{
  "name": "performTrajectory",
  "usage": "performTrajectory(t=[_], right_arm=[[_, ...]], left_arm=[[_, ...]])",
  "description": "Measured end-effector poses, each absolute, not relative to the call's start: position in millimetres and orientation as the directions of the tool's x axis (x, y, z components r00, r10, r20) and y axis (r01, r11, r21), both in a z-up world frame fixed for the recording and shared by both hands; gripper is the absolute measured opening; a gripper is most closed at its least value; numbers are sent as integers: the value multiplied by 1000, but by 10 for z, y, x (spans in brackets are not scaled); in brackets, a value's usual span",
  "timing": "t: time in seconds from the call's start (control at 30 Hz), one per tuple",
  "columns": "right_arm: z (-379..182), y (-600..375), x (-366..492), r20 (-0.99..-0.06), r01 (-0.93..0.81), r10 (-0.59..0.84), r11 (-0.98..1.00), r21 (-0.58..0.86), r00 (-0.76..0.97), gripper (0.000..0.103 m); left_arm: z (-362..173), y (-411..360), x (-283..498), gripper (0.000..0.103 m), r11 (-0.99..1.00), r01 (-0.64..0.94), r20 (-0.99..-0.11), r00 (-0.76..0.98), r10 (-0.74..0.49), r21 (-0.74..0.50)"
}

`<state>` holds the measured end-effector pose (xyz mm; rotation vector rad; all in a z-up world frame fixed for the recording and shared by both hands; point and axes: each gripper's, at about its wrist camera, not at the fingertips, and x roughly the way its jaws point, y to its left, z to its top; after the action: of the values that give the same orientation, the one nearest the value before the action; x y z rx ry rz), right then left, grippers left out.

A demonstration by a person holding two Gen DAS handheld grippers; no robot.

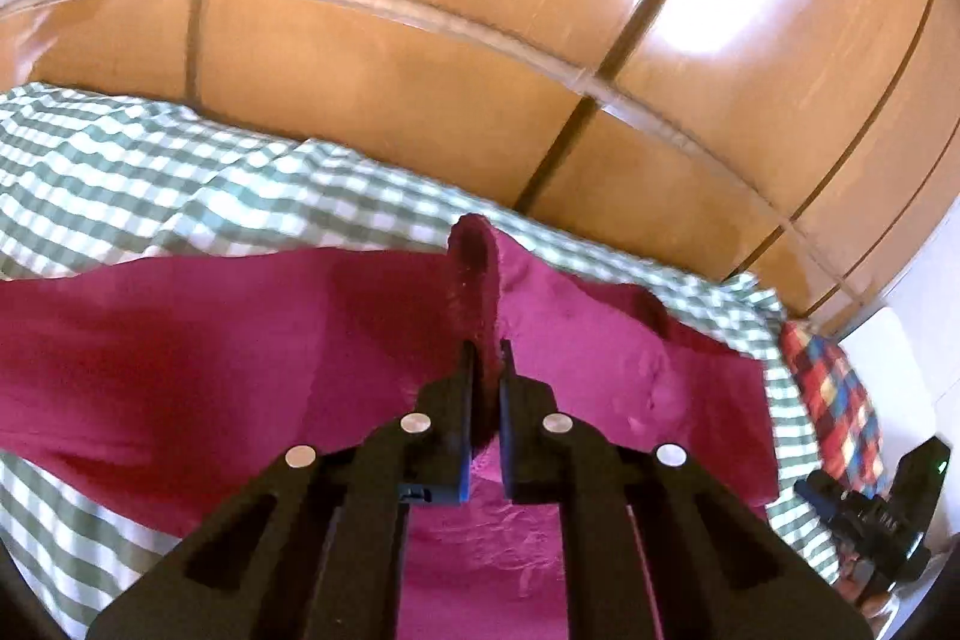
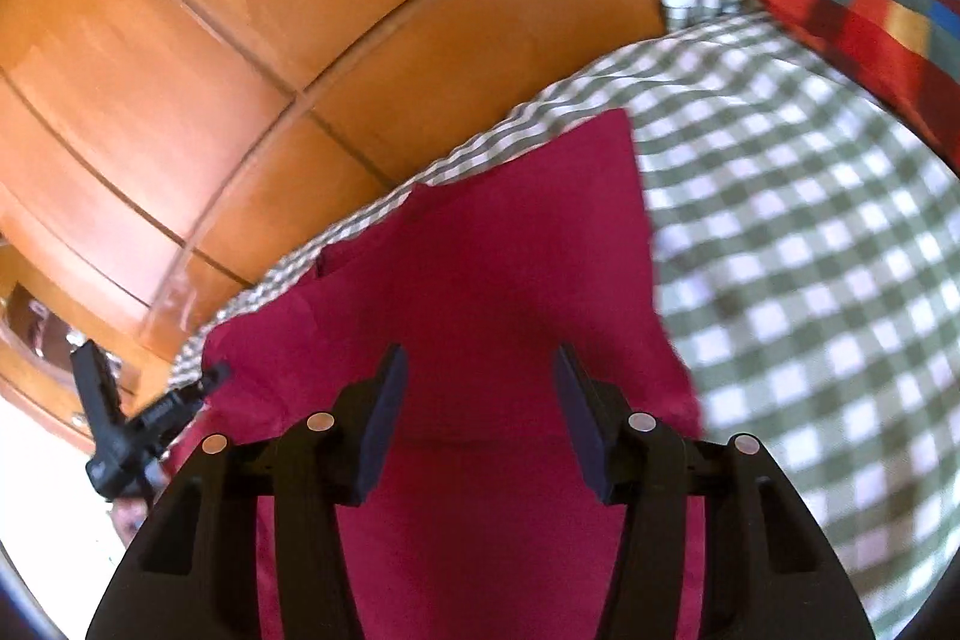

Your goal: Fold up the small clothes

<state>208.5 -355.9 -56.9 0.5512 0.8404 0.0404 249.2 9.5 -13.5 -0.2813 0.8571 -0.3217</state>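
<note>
A magenta garment lies spread on the checked sheet. My left gripper is shut on a raised fold of it, which stands up as a narrow ridge between the fingers. The same garment fills the middle of the right wrist view, with one straight edge running along its right side. My right gripper hovers over it, open, with a wide gap between its fingers and no fabric pinched. The left gripper also shows at the garment's left edge in that view, and the right gripper sits low at the right of the left wrist view.
A green and white checked sheet covers the bed. A glossy wooden wardrobe stands close behind the bed's far edge. A multicoloured checked pillow lies at the far right end.
</note>
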Motion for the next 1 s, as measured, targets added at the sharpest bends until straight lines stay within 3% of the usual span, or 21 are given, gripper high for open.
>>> performTrajectory(t=[0.13, 0.2, 0.43, 0.53, 0.6, 0.63, 0.73, 0.8, 1.0], right_arm=[[-782, -3494, 2424, -767, 241, 142, 900, 364, 626, 51], [-971, -3530, 2531, -803, 276, 123, 900, 338, 584, 44], [-989, -3357, 2482, -797, 238, 7, 953, 189, 604, 43], [-831, -3171, 2405, -797, 240, -87, 968, 74, 598, 44], [-682, -3023, 2271, -757, 200, -91, 978, 53, 648, 50], [-643, -2946, 2199, -745, 181, -86, 982, 47, 661, 58], [-693, -2729, 2056, -752, 121, -62, 992, 25, 656, 60], [-821, -2602, 1991, -763, 96, -86, 995, -31, 641, 60], [-989, -2542, 2011, -786, 103, -101, 994, -47, 610, 81]], left_arm=[[-417, -12, 2463, 6, 965, 155, -770, 582, -261, -209], [-531, -38, 2484, 6, 979, 133, -787, 582, -205, -156], [-697, -207, 2465, 15, 988, 153, -787, 610, -94, 1], [-622, -11, 2403, 30, 988, 115, -788, 596, -153, -104], [-536, 238, 2271, 31, 981, 64, -772, 608, -186, -186], [-515, 353, 2200, 31, 977, 46, -765, 614, -192, -208], [-496, 790, 1955, 30, 966, -24, -752, 633, -183, -256], [-514, 1181, 1781, 30, 958, -102, -754, 641, -143, -268], [-626, 2449, 1391, 29, 863, -390, -777, 630, -3, -320]])
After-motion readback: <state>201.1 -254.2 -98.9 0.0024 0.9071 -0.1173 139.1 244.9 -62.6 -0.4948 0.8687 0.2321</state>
